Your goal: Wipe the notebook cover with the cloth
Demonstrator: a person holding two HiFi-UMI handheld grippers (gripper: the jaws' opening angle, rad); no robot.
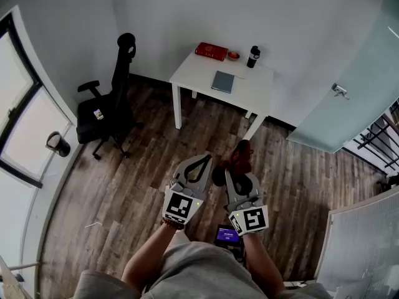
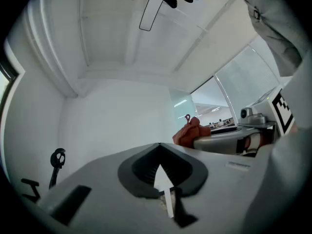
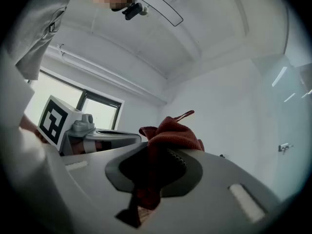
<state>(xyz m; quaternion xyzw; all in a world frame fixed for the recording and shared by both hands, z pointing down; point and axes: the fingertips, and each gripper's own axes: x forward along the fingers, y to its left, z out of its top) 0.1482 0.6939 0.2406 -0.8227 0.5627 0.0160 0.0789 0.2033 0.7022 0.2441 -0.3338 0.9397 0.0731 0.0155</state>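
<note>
Dark wood floor (image 1: 112, 192) spreads out below you, and against the far white wall stands a small white bench (image 1: 262, 87). On it the notebook (image 1: 222, 81) lies flat and closed near the middle. Behind it, along the wall, sit a red book (image 1: 211, 51), a small red bowl (image 1: 233, 56) and a black bottle (image 1: 252, 56). A black office chair (image 1: 109, 108) stands on the floor to the bench's left, and a frosted glass door (image 1: 349, 98) is off to the right. You are well back from the bench, with both grippers held low in front of you, side by side and pointing toward it. Your left gripper (image 2: 160, 149) has its jaws pressed together with nothing between them. Your right gripper (image 3: 155, 152) has its jaws clamped on the cloth (image 3: 173, 130), a rust-red one that bunches up above the tips with a thin loop sticking out on top. The cloth is well apart from the notebook, and neither gripper is near the bench.
</note>
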